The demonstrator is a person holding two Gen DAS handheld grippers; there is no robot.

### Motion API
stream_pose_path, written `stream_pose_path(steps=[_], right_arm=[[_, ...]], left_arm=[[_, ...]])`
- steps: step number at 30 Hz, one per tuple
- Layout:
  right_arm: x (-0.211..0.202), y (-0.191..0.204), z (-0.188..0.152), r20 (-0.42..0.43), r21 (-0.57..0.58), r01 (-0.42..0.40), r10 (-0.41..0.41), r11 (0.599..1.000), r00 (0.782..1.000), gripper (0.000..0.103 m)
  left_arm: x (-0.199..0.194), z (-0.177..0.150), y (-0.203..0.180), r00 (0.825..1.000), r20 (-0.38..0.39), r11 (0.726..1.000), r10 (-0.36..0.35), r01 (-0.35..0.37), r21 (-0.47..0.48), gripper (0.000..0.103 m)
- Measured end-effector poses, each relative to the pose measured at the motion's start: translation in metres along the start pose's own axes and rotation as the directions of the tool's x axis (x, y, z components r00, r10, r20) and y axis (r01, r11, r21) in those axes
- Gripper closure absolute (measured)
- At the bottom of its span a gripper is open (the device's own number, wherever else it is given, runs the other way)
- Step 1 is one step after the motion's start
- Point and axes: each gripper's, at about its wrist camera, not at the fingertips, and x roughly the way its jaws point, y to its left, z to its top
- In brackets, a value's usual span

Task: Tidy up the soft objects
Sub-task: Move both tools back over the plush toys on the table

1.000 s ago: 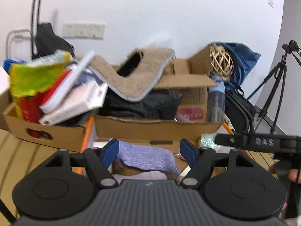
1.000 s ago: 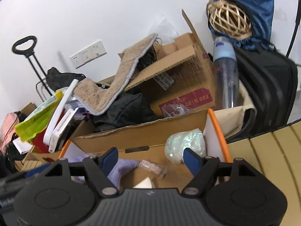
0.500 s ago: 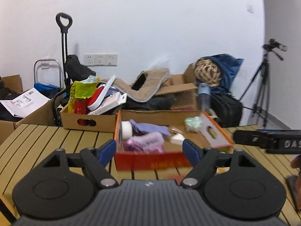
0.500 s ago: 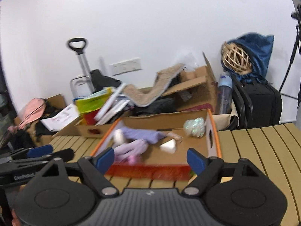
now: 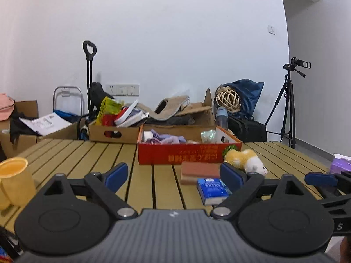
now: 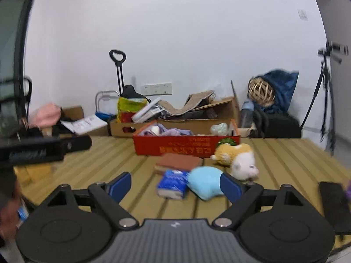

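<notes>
Left tongs (image 5: 174,176): jaws opening, standing wide, nothing between the pads. Right tongs (image 6: 175,185): jaws likewise opening and wide, gripping nothing (the items seen between the fingers lie on the tabletop (image 5: 87,155) beyond them).

Red cardboard box (image 5: 188,151) sits toward the far edge of the slatted tabletop. It contains purple cloth (image 5: 166,139), a white roll (image 5: 148,134) and an iridescent pale-green lump (image 5: 208,135).

In front of the box, outside it:
- yellow-and-white plush toy (image 5: 244,161), lying just beside the box's right front corner;
- brown pad (image 5: 200,171), flat, near the box front;
- blue tissue pack (image 5: 211,190), nearer the camera than the pad;
- light-blue plush (image 6: 205,183), touching the tissue pack's right side in the right wrist view (that view is blurred).

Yellow cup (image 5: 15,180) stands upright at the left edge of the tabletop, well apart from the box.
</notes>
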Motion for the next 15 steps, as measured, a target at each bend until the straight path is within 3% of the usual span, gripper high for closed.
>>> stream_pose_path(steps=[3,6,15], right_arm=[[-0.002,-0.011,-0.003,0.006,0.08,0.004,-0.004,0.997,1.0,0.008],[0.003,-0.019,-0.004,-0.011,0.126,0.035,-0.034,0.991,0.999,0.008],[0.013,-0.008,-0.005,-0.031,0.075,0.031,-0.028,0.997,0.999,0.008]], left_arm=[[-0.002,-0.011,0.001,1.0,0.019,1.0,-0.005,0.005,0.004,0.009],[0.007,-0.019,-0.003,0.998,-0.006,0.996,0.058,-0.057,0.074,0.008],[0.011,-0.021,-0.002,0.999,-0.024,0.997,0.036,-0.034,0.062,0.008]])
